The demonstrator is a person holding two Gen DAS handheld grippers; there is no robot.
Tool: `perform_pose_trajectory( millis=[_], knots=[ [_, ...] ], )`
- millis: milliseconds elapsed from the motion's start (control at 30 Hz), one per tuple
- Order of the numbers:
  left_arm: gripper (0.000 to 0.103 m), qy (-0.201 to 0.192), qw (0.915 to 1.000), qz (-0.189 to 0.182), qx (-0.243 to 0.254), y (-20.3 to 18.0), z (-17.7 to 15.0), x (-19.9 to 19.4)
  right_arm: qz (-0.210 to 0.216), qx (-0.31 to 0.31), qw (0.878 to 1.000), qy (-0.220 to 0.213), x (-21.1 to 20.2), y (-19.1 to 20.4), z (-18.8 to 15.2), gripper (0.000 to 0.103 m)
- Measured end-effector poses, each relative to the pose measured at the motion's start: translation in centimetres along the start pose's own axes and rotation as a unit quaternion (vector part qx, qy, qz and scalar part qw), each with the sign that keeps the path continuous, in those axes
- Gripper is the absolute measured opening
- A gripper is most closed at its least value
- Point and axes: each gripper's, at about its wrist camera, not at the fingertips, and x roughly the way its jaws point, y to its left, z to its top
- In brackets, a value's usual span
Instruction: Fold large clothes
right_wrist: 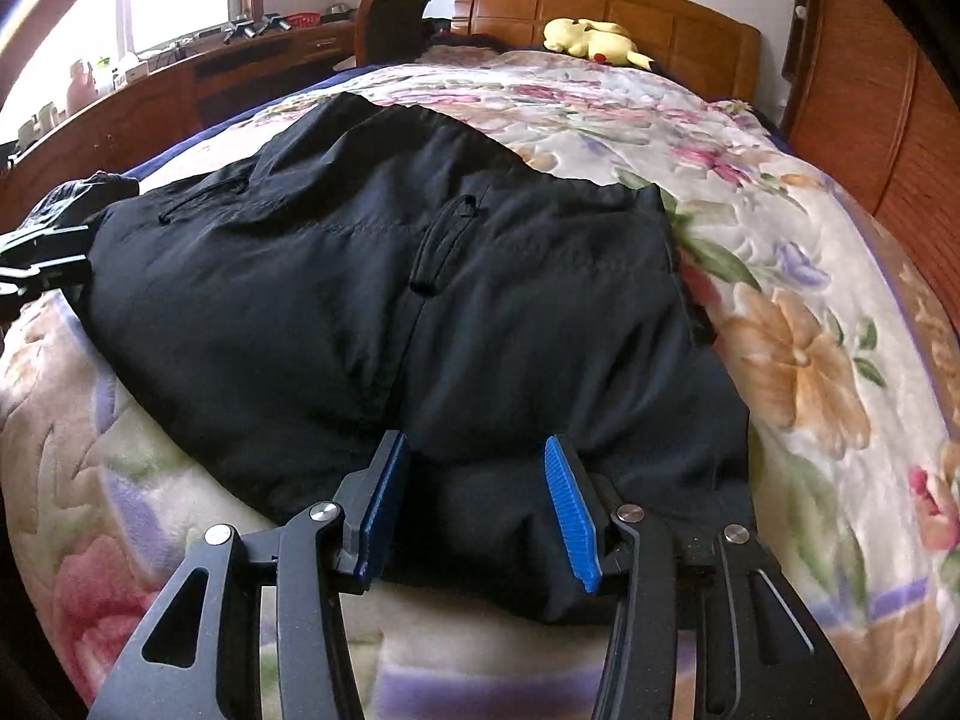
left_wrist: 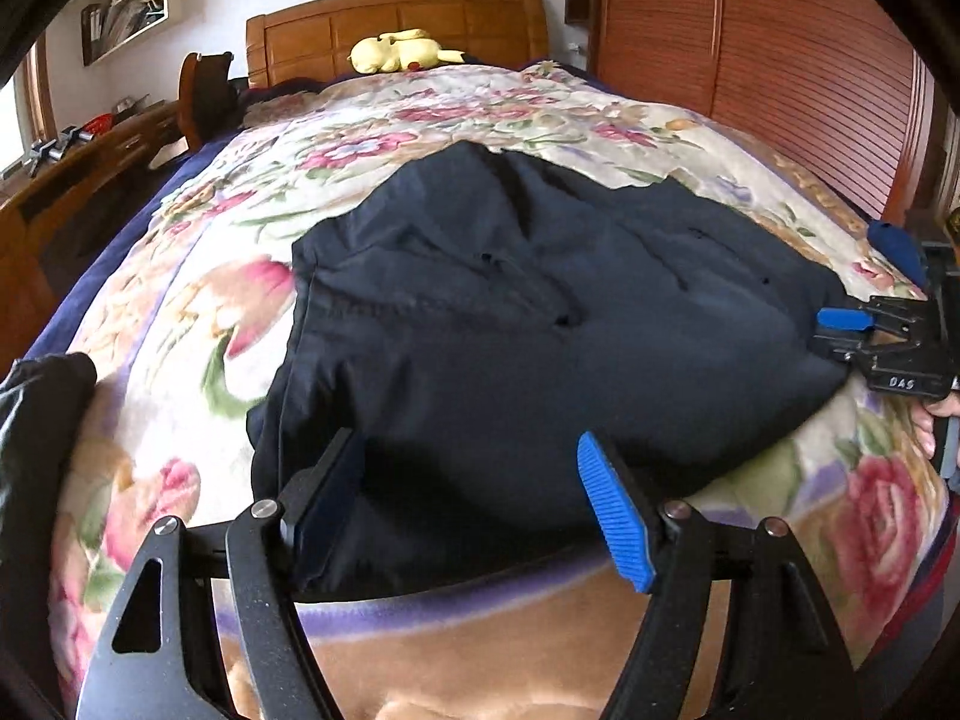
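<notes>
A large dark navy garment (left_wrist: 510, 312) lies bunched on the floral bedspread (left_wrist: 198, 312); it also fills the right wrist view (right_wrist: 360, 300). My left gripper (left_wrist: 468, 474) is open, its fingers straddling the garment's near edge. My right gripper (right_wrist: 477, 480) is open, its blue pads on either side of a fold at the garment's near edge. The right gripper also shows at the right edge of the left wrist view (left_wrist: 840, 330), at the garment's right corner. The left gripper shows at the left edge of the right wrist view (right_wrist: 36, 264).
A yellow plush toy (left_wrist: 396, 51) lies by the wooden headboard (left_wrist: 396, 18). A wooden slatted wardrobe (left_wrist: 750, 60) stands on the right. A wooden desk (right_wrist: 180, 96) with small items runs along the left. Another dark cloth (left_wrist: 42, 408) lies at the bed's left edge.
</notes>
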Motion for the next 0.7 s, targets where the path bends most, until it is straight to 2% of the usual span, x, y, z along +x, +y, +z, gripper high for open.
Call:
perform_pose_trajectory(
  millis=[233, 367, 467, 567, 700],
  knots=[
    [0.075, -0.001, 0.9998, 0.002, -0.020, 0.3, -1.2, 0.8, -0.003, 0.014, 1.000, -0.007, -1.8, -0.3, -0.5, 0.049],
    [0.075, -0.002, 0.9997, 0.001, -0.025, 0.4, -1.4, 1.2, -0.015, 0.037, 0.999, -0.016, -3.8, -1.9, -1.3, 0.049],
    [0.075, 0.000, 0.9997, 0.008, -0.021, 0.1, -1.4, 1.4, -0.027, 0.044, 0.999, 0.007, -3.4, -2.7, -2.0, 0.049],
    [0.075, 0.000, 0.9998, 0.013, -0.017, 0.0, -1.5, 1.5, 0.002, 0.071, 0.997, 0.036, -2.4, -3.6, -2.6, 0.049],
    [0.075, -0.001, 0.9997, 0.010, -0.021, 0.0, -1.6, 1.7, -0.005, 0.052, 0.997, 0.052, -1.7, -3.0, -2.3, 0.049]
  ],
)
